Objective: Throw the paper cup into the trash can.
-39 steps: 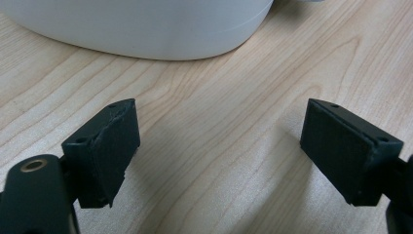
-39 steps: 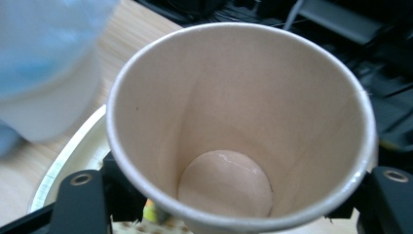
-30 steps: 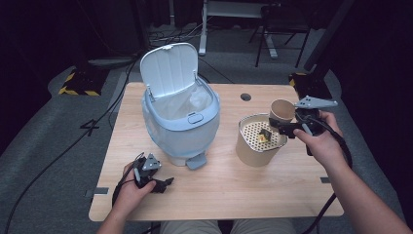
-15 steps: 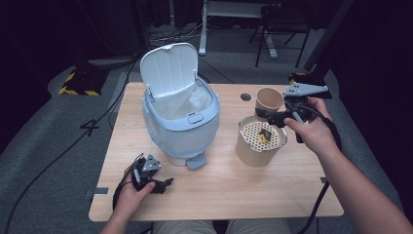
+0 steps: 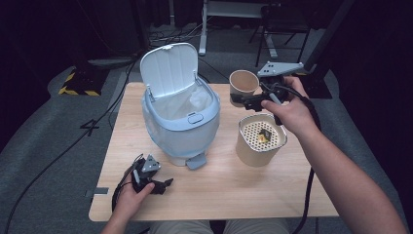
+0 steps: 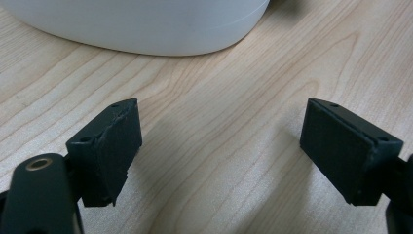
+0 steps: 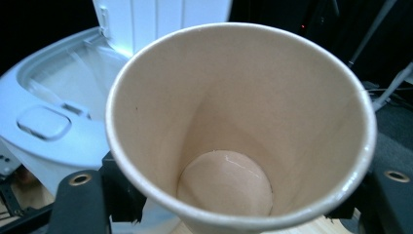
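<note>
- Since a second ago in the high view: paper cup (image 5: 243,85) lifted in the right gripper (image 5: 253,101) and carried away from the tan canister (image 5: 260,141), up and toward the bin (image 5: 180,124); left gripper (image 5: 164,185) unmoved on the table (image 5: 272,195) in front of the bin.
- High view now: cup held upright in the air, right of the bin's raised lid (image 5: 170,68) and behind the canister, clear of both. Clamped around its lower body from the canister side, mouth facing up. Small dark scrap lying on the perforated insert inside the canister. Bin open, liner showing within.
- Left gripper view: jaws spread wide over bare wood, nothing between them, pale curved base of the bin (image 6: 146,24) just beyond.
- Right gripper view: looking straight down into the cup (image 7: 234,136), jaws closed against its outer wall at either side, bin rim and latch (image 7: 44,122) behind and to the left. Inside seemingly empty, a faint wet sheen on the bottom.
- Handling, as a judgement: very light, thin-walled, easy to crush or ovalise under a firm squeeze; waxy surface likely a little slippery. Best held low on the body, where the base disc stiffens the wall, with modest pressure. Worth keeping level or tipping slowly over the bin, in case of drips.
</note>
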`<state>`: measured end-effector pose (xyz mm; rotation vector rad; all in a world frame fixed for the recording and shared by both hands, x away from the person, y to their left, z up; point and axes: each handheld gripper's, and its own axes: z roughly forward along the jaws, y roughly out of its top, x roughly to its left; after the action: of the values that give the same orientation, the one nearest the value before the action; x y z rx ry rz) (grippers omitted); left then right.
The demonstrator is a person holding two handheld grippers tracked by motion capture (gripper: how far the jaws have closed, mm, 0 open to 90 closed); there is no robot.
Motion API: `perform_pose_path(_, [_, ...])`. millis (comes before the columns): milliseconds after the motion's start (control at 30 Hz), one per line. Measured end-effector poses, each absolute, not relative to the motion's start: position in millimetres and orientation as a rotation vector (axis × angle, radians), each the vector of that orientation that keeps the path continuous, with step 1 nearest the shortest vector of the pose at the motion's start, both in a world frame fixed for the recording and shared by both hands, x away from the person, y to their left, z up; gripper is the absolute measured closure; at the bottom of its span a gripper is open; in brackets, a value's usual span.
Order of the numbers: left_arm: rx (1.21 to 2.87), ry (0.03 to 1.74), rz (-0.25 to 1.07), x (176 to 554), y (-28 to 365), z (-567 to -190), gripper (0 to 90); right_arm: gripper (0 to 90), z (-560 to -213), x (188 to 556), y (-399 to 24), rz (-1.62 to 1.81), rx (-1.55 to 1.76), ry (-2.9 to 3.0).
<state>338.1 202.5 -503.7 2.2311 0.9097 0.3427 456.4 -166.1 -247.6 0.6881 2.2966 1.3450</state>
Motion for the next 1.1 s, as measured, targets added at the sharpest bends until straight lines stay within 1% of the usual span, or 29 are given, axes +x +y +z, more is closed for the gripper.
perform_pose_path(233, [2.233,0.901,0.330,339,203,-504,15.3,28.8,-233,457,-136,1.342,0.645,2.294])
perform_pose_path(467, [2.234,0.896,0.326,340,203,-504,15.0,28.7,-227,460,-108,1.357,0.653,2.296])
perform_pose_path(833, [2.235,0.897,0.323,340,202,-504,15.0,28.4,-235,466,-62,1.363,0.625,2.336])
perform_pose_path(1100, [2.235,0.897,0.322,340,202,-504,15.0,28.2,-246,469,-40,1.355,0.630,2.354])
